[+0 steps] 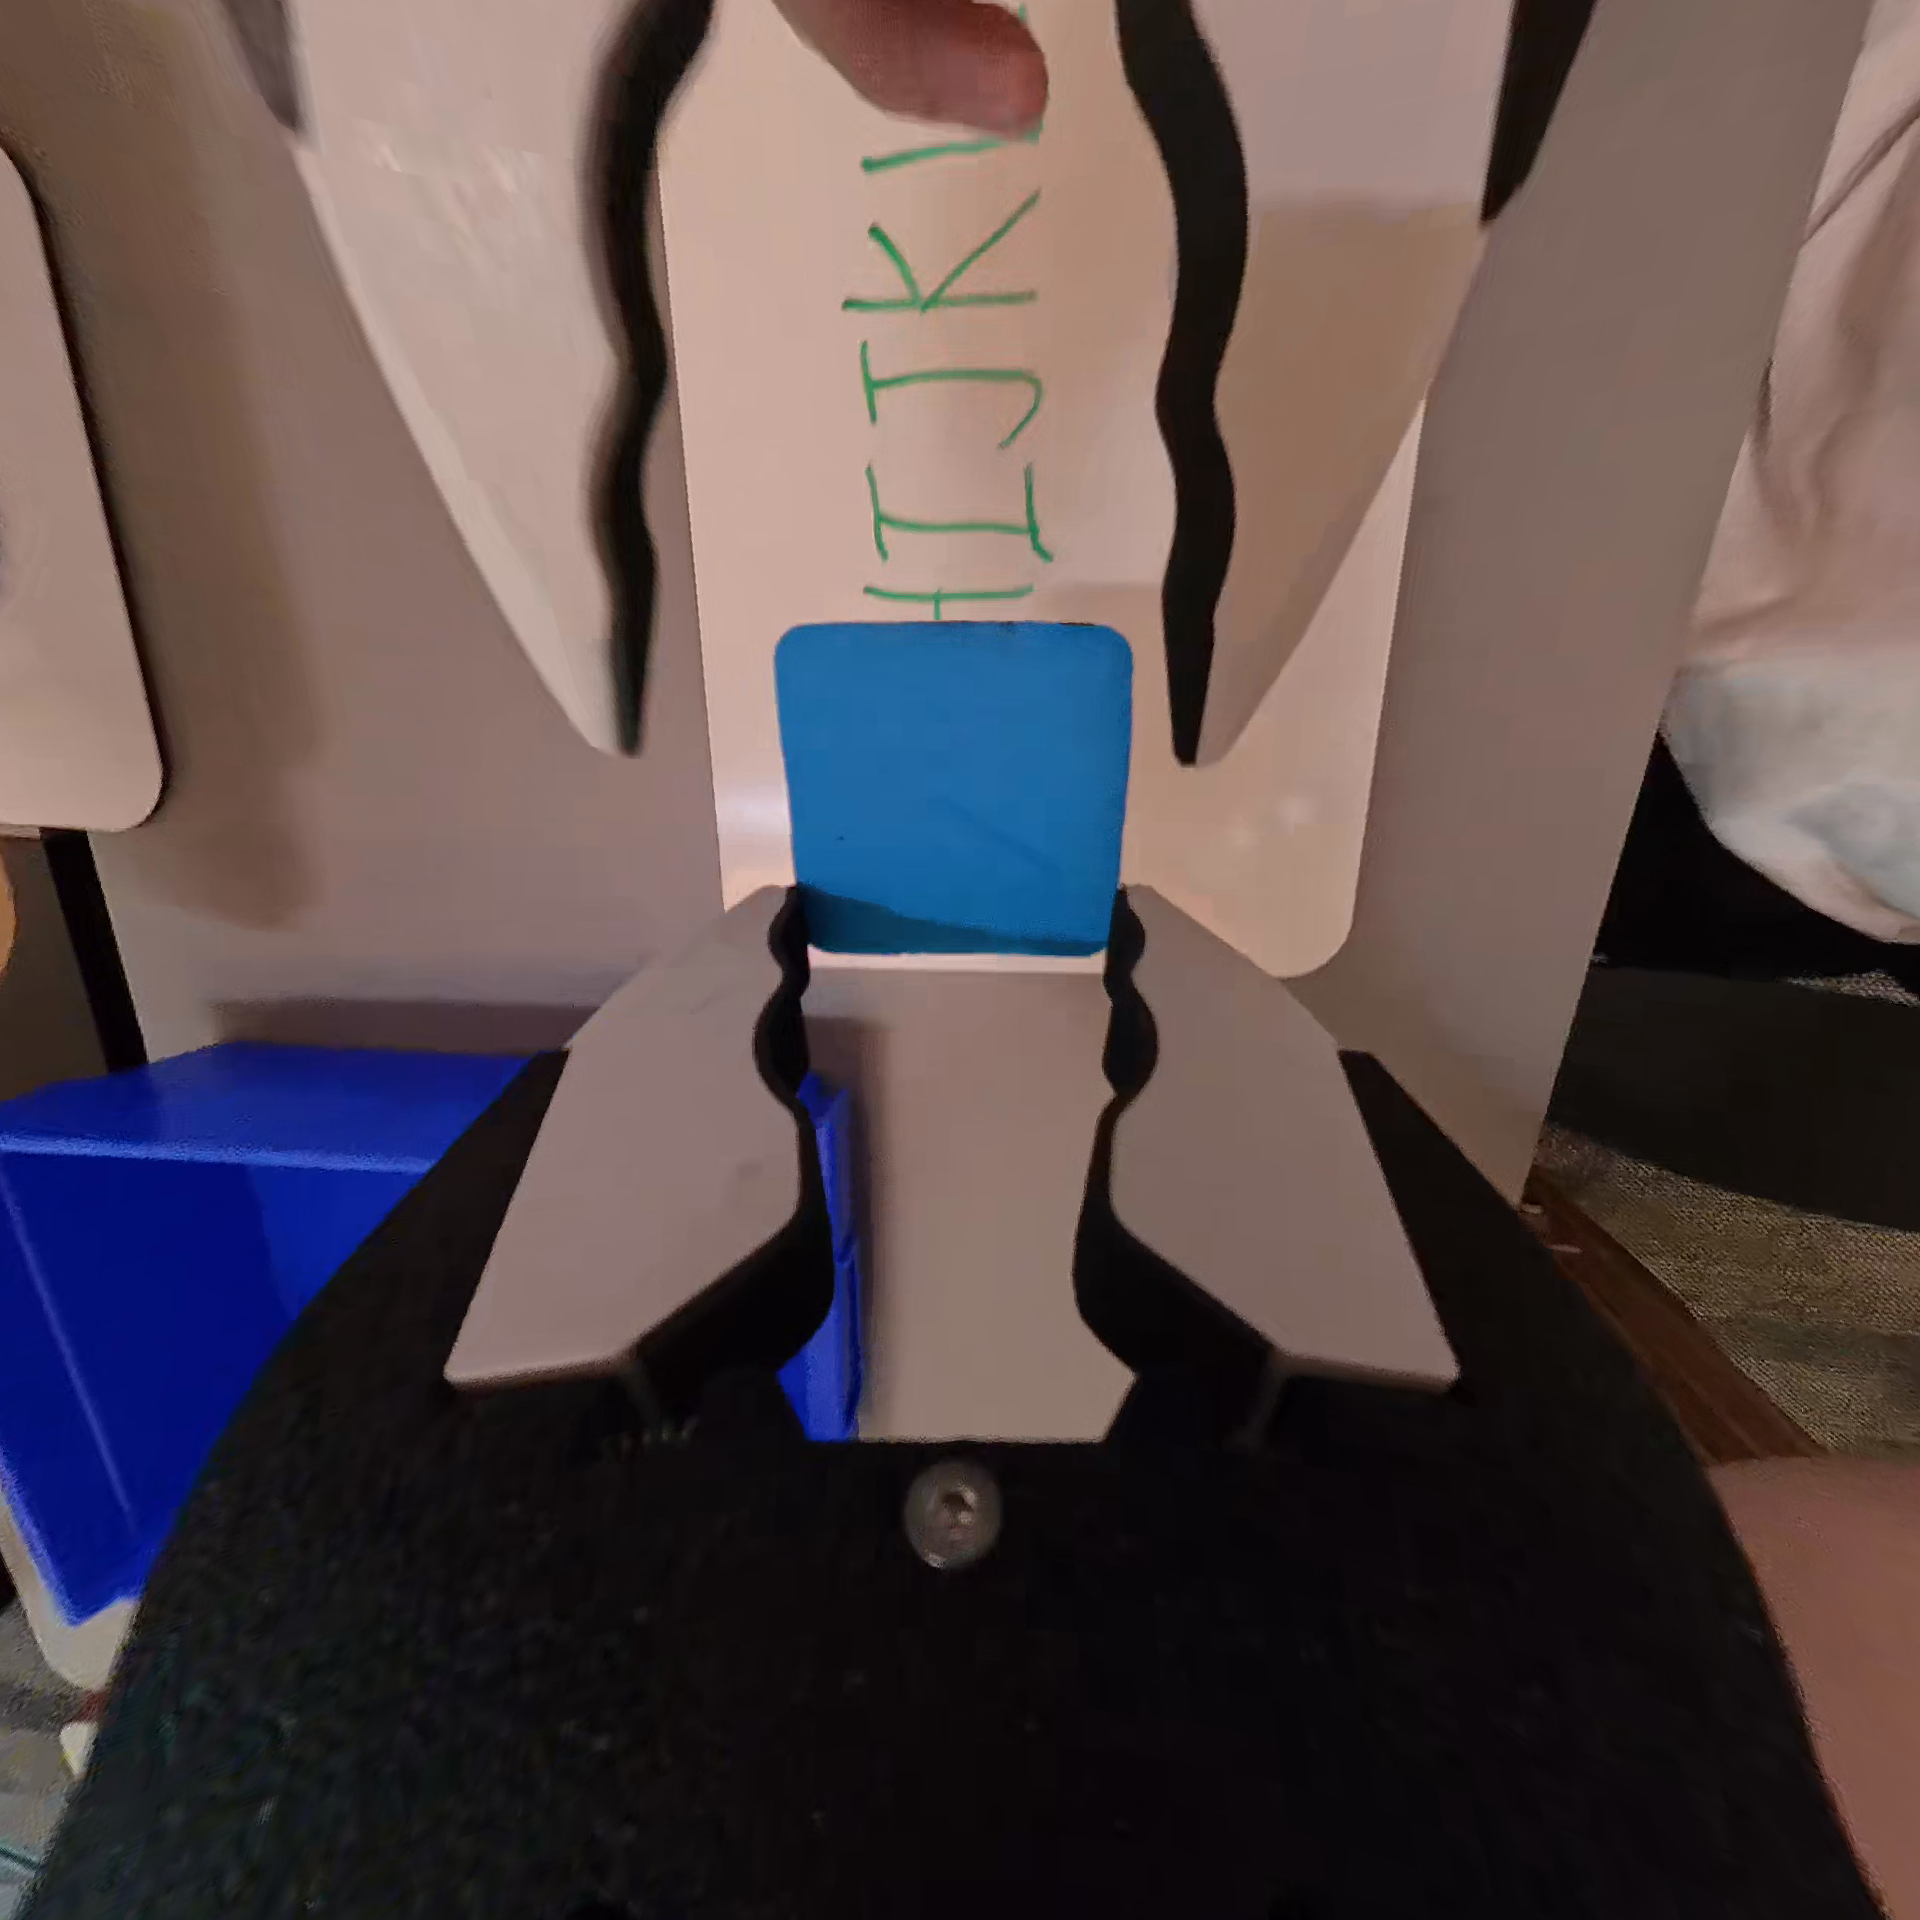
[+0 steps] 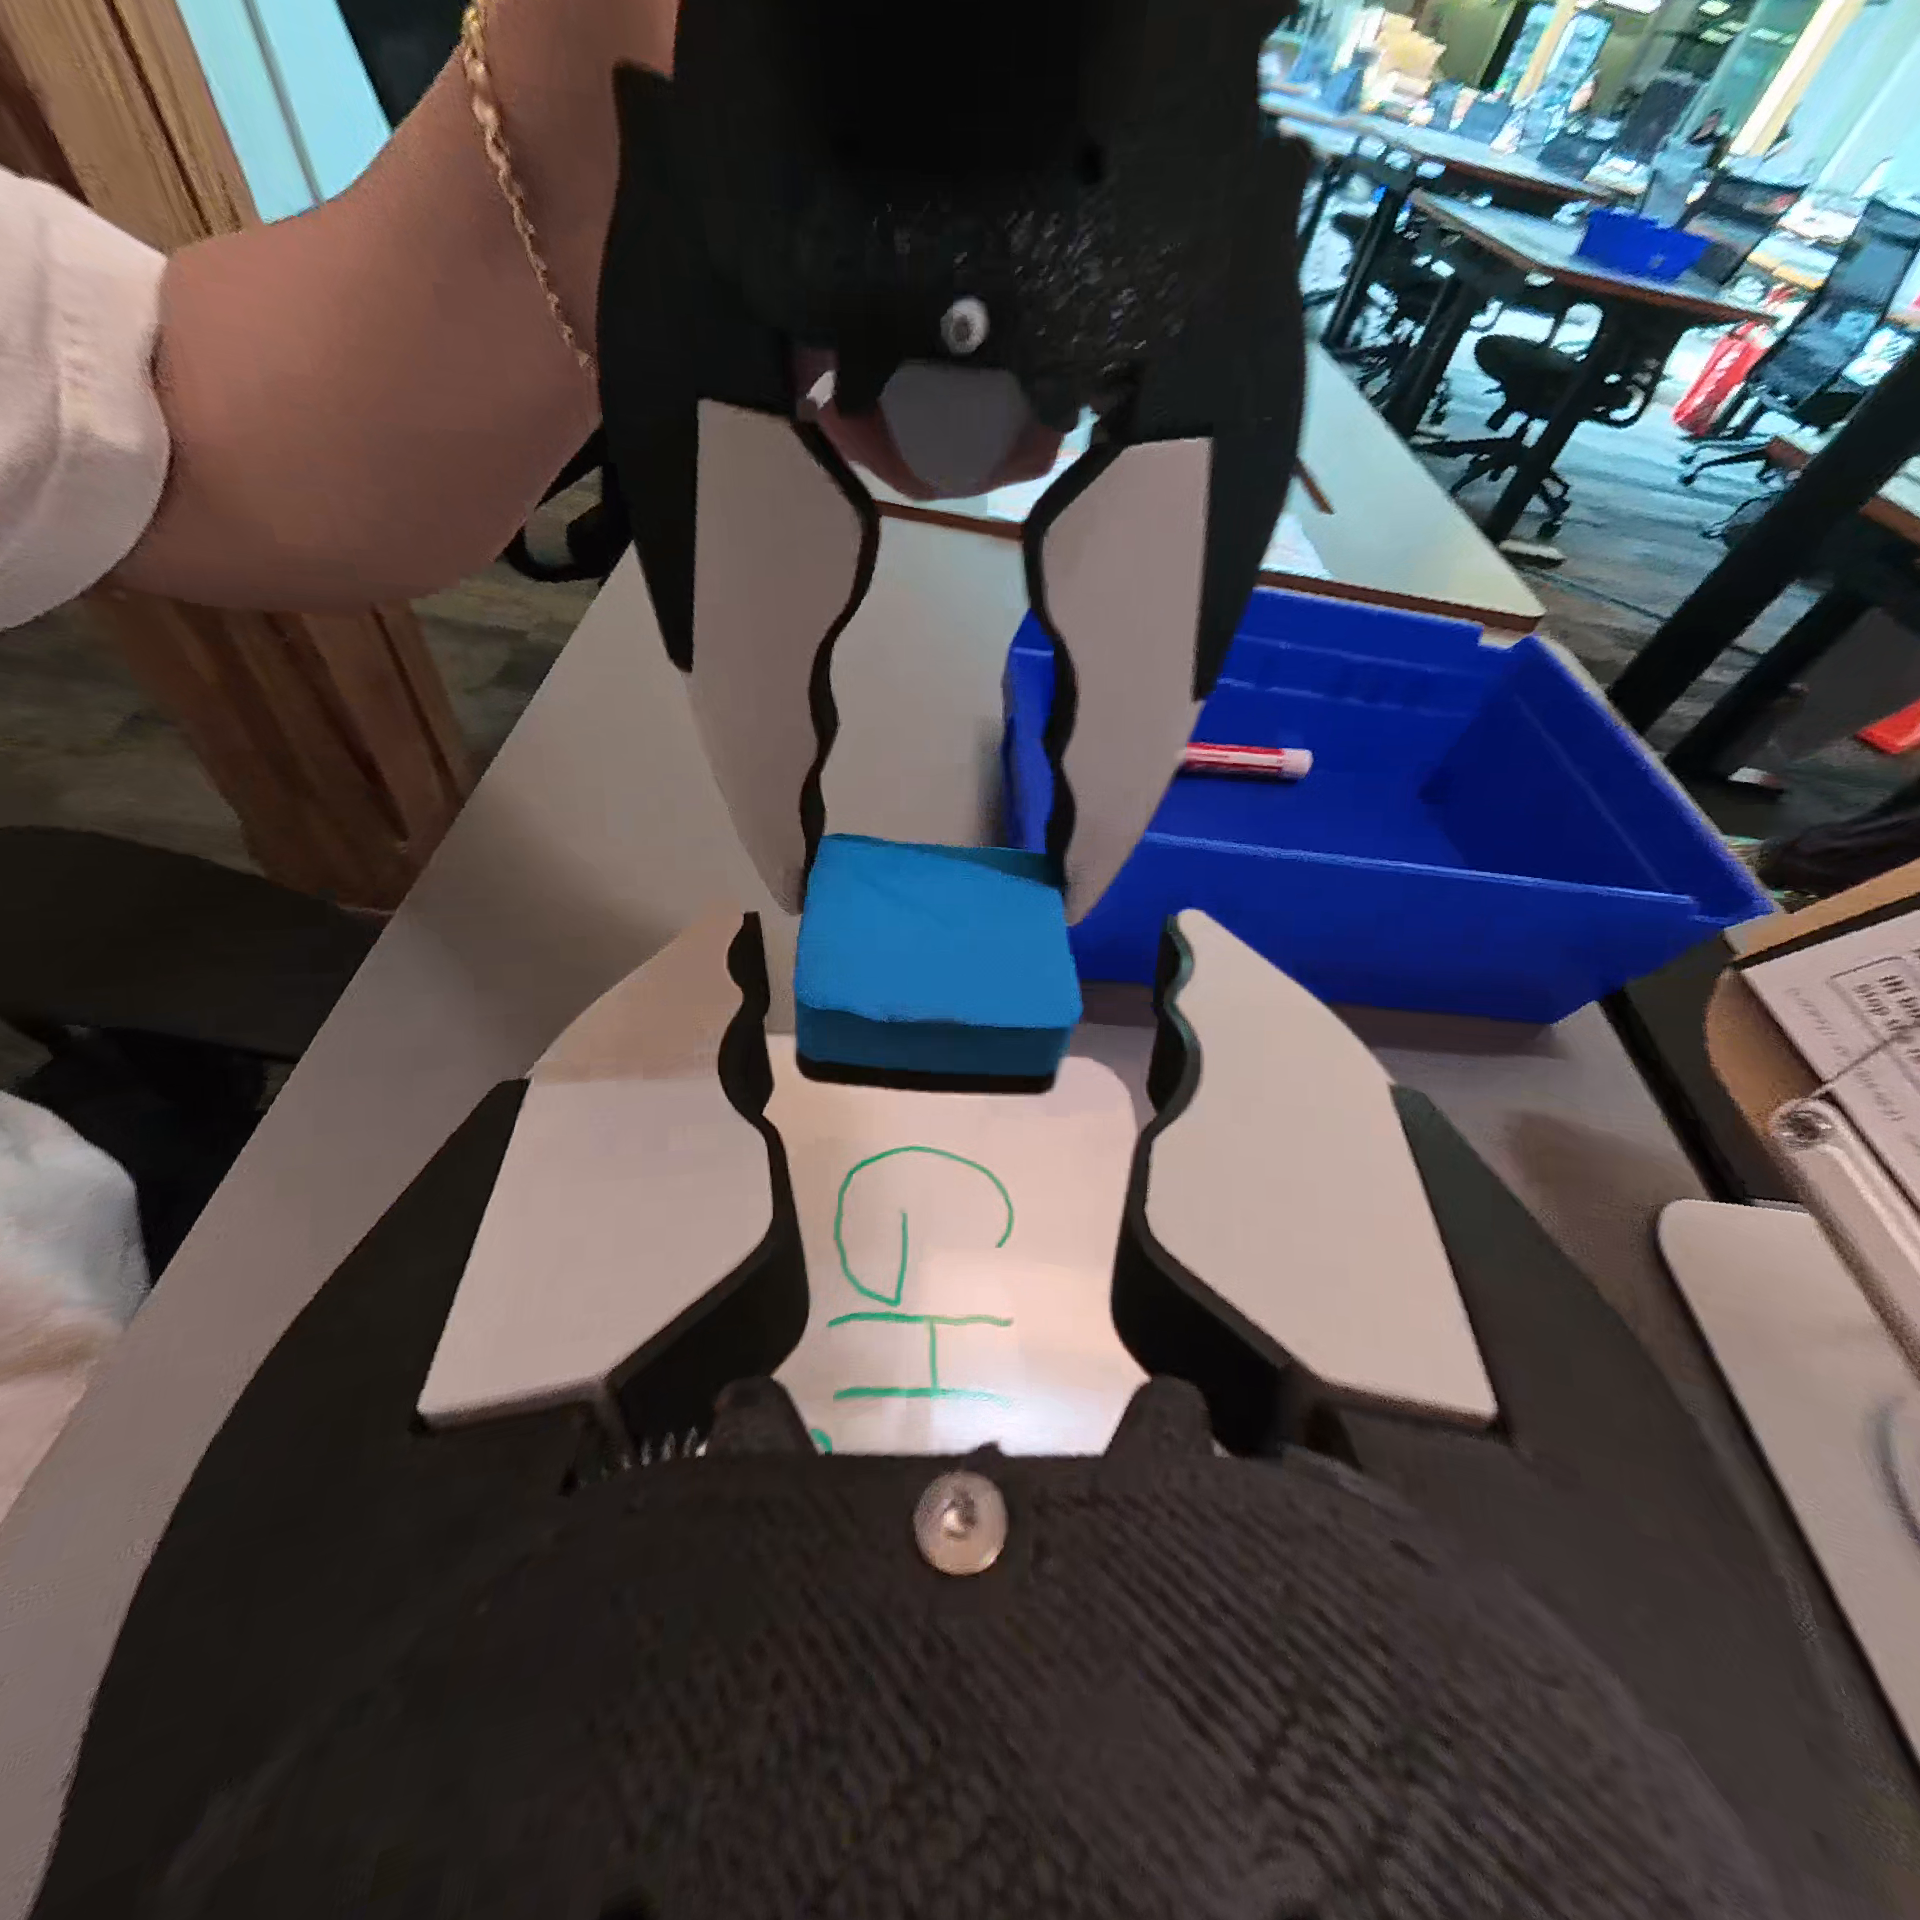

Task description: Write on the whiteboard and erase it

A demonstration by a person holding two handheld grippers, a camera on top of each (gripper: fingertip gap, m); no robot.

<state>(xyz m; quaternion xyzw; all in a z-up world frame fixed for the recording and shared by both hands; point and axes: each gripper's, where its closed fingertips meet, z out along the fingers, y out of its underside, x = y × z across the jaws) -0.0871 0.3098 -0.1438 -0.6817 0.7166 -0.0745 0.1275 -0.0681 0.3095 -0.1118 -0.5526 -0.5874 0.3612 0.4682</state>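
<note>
Pale tabletop point(image 2: 499, 914), open office behind: whiteboard point(image 2: 1081, 1143) with green lettering point(image 2: 920, 1247); blue eraser point(image 1: 954, 790) clamped in left claw point(image 1: 954, 925), right claw point(image 2: 961, 997) parted, empty; erasing stage, next wiping across lettering.

Both wrist cams sit close over the whiteboard point(image 2: 1081, 1143), facing each other from opposite ends of the board. Shared: blue eraser point(image 1: 954, 779), green lettering point(image 1: 956, 416), blue bin point(image 2: 1403, 883), each other's fingers.

A blue bin point(image 2: 1455, 894) on the grey table point(image 2: 582, 790) holds a red-and-white marker point(image 2: 1247, 762).
</note>
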